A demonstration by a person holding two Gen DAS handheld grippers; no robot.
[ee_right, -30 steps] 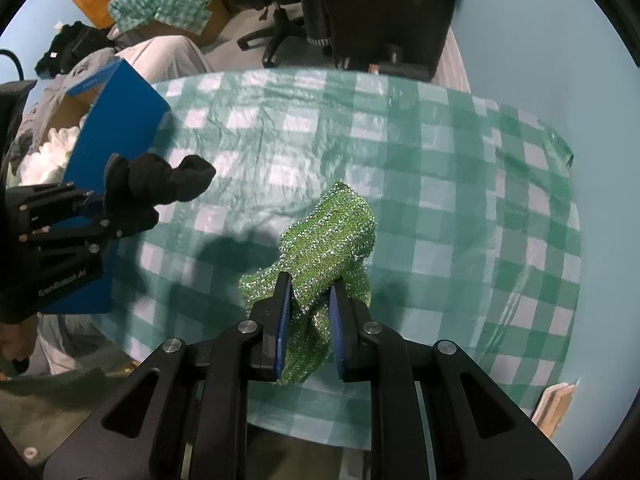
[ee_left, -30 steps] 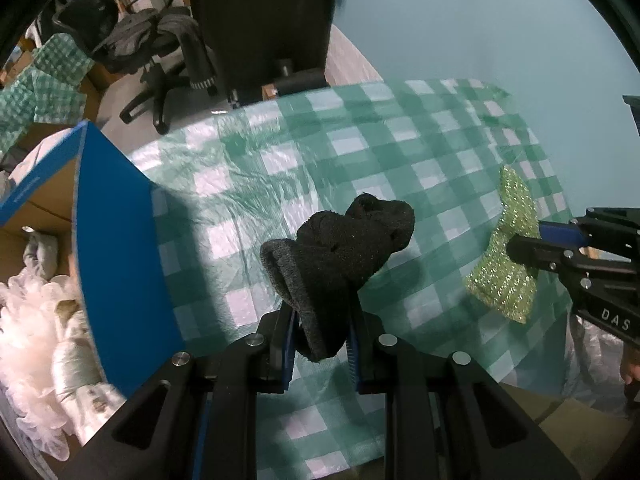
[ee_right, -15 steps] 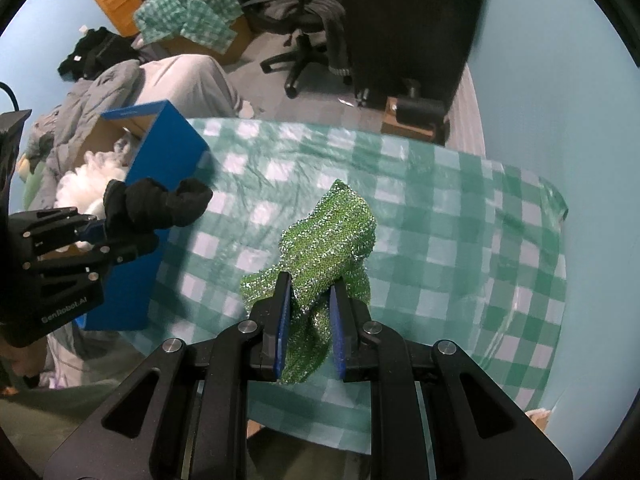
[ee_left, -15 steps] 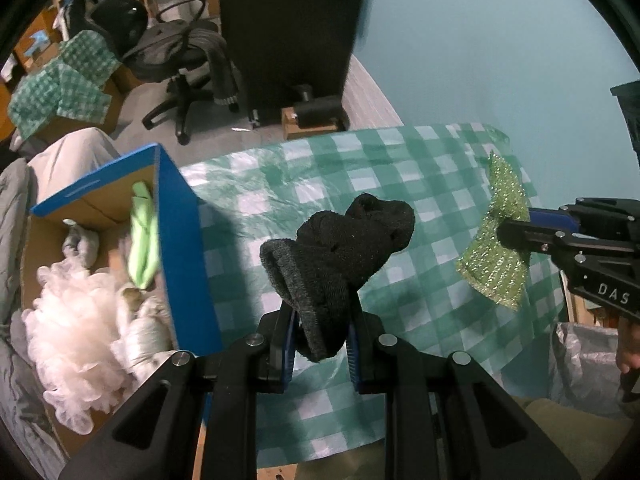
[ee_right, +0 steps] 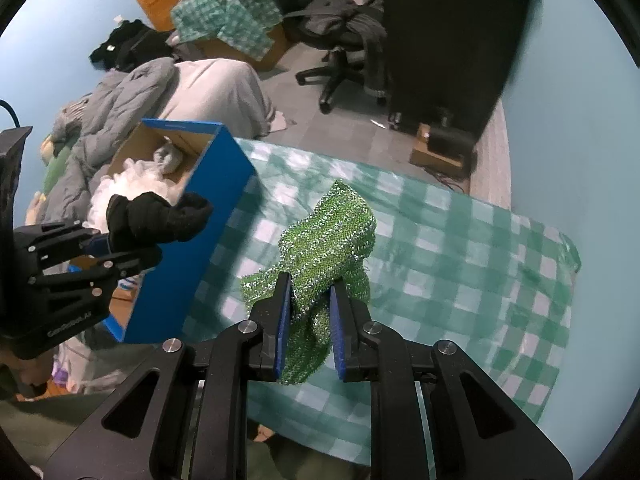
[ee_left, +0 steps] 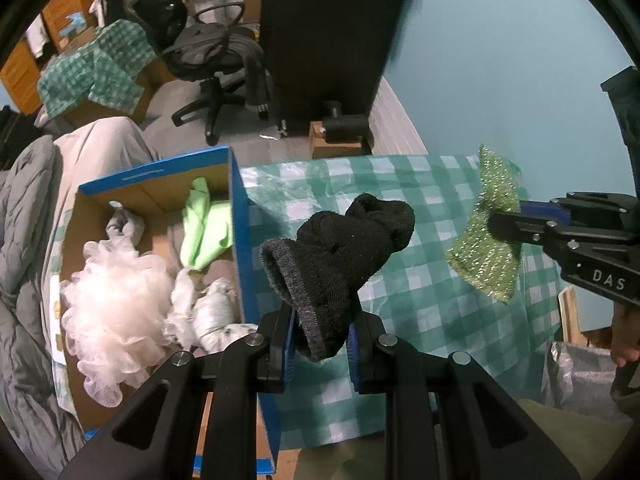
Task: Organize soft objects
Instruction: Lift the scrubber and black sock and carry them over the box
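While the left gripper (ee_left: 322,342) stays clamped on the black sock (ee_left: 336,256) near the blue box (ee_left: 240,248), and the right gripper (ee_right: 308,320) pinches the green scrubber (ee_right: 328,236) above the table (ee_right: 460,264), either could snag on the box wall.

Both claws raised higher above the green-checked counter (ee_left: 420,280); open blue cardboard box (ee_left: 236,240) interior, with white mesh pouf (ee_left: 116,304) and lime cloth (ee_left: 204,220), newly exposed.
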